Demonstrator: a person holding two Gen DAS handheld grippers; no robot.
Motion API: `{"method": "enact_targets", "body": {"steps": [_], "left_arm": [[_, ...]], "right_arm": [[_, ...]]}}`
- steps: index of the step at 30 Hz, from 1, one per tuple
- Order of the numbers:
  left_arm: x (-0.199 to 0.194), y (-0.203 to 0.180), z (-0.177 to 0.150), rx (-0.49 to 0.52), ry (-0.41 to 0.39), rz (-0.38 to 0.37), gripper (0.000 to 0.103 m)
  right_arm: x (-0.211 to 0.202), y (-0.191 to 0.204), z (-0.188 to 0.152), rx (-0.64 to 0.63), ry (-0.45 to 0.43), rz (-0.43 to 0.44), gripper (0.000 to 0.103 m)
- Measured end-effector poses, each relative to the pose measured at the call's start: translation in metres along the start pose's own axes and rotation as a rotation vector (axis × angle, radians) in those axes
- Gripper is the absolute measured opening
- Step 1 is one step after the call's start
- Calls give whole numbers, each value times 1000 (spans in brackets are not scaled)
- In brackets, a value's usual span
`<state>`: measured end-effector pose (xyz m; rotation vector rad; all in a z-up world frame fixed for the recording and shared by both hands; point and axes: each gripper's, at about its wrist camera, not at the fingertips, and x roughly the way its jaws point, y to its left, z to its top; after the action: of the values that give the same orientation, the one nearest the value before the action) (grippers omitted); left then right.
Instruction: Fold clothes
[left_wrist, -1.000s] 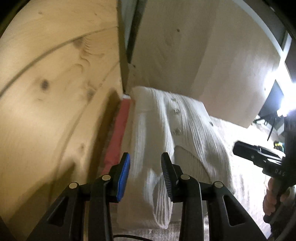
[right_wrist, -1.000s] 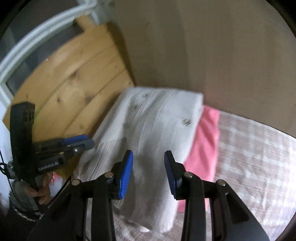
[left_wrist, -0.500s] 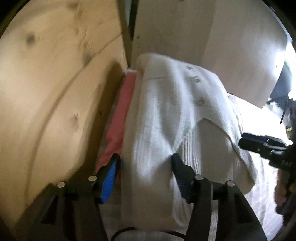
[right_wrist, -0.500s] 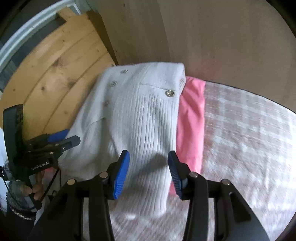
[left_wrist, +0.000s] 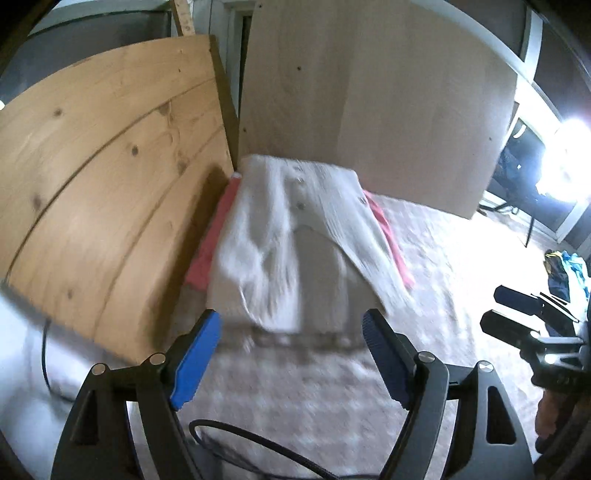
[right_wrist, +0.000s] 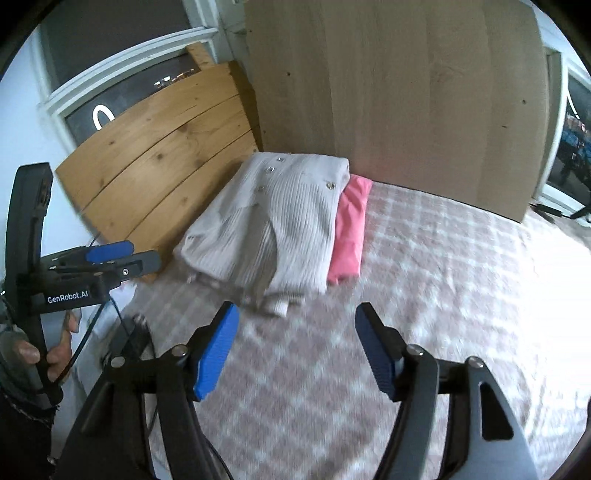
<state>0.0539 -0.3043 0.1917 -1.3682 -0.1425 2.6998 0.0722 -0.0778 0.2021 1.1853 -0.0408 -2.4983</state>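
Tongs (left_wrist: 290, 341) (right_wrist: 297, 338) agape; two folded garments (right_wrist: 269, 221)

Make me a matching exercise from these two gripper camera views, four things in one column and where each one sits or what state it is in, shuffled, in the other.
Things:
1. white cardigan
2. pink garment
3. left hand-held gripper
4. pine board

Places or states:
A. open and holding nothing
B. folded, lying on top of the pile
C. standing upright along the bed's edge, beside the pile
D. under the knit, one edge showing

Pairs: 1-B, 2-D, 3-A, 4-C
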Motion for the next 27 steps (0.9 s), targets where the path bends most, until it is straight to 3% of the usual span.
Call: {"method": "enact_targets", "body": {"steps": [4, 9, 21, 27], "left_arm": [[-23, -19, -16, 27, 20, 53, 77], [-67, -43, -28, 46, -54, 58, 78], [-114, -88, -59, -66, -92, 148, 78], [-125, -115, -77, -142, -96, 179, 78]], "right_arm": [[-35, -2, -22, -15, -35, -30, 65], [-69, -19, -34, 13, -61, 3, 65], [-120, -83, -56, 36, -74, 35, 66], [-137, -104, -66, -23, -70, 38, 66]]}}
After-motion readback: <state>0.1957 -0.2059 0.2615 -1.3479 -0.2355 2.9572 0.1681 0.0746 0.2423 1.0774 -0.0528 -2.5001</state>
